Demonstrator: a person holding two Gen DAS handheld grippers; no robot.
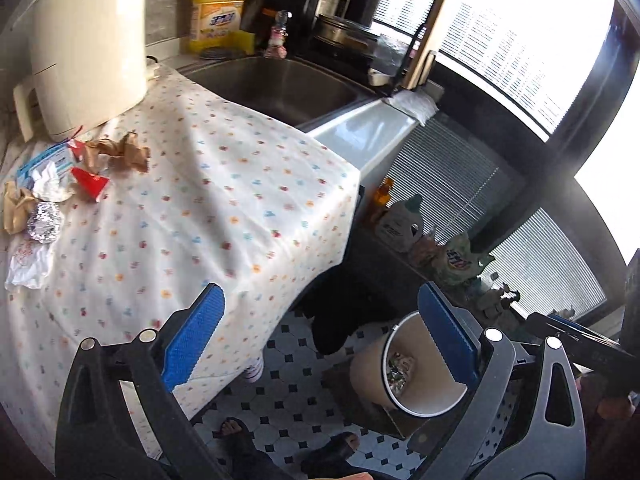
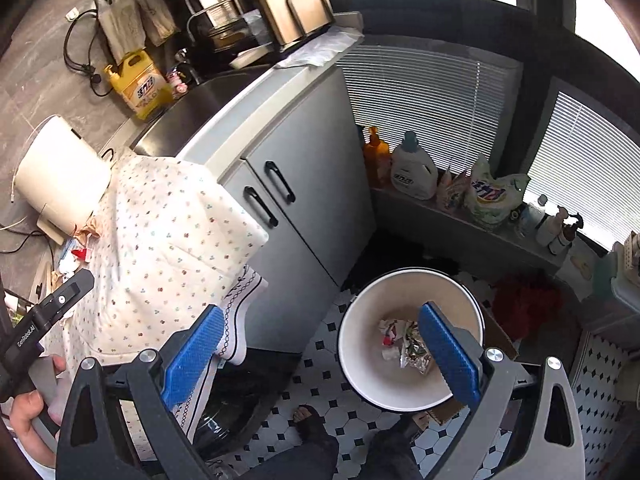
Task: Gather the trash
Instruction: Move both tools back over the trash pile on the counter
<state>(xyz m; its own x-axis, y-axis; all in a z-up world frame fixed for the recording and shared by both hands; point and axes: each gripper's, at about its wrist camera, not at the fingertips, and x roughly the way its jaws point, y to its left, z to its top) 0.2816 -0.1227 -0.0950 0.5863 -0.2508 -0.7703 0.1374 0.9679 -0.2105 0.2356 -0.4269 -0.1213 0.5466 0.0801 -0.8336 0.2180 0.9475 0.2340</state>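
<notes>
Left wrist view: crumpled brown paper, red wrapper and foil trash (image 1: pixel 80 176) lies on the dotted white tablecloth (image 1: pixel 208 200); left gripper (image 1: pixel 320 344) gapes empty. Right gripper (image 2: pixel 320 352), likewise spread, hangs above the round white bin (image 2: pixel 360 360) holding foil scraps (image 2: pixel 408 346).

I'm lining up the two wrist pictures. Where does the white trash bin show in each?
Left wrist: trash bin at lower right on the tiled floor, partly behind the gripper's right finger.
Right wrist: trash bin lower centre-right, foil and paper scraps inside.
Shared landmark: yellow detergent jug beside the sink.
</notes>
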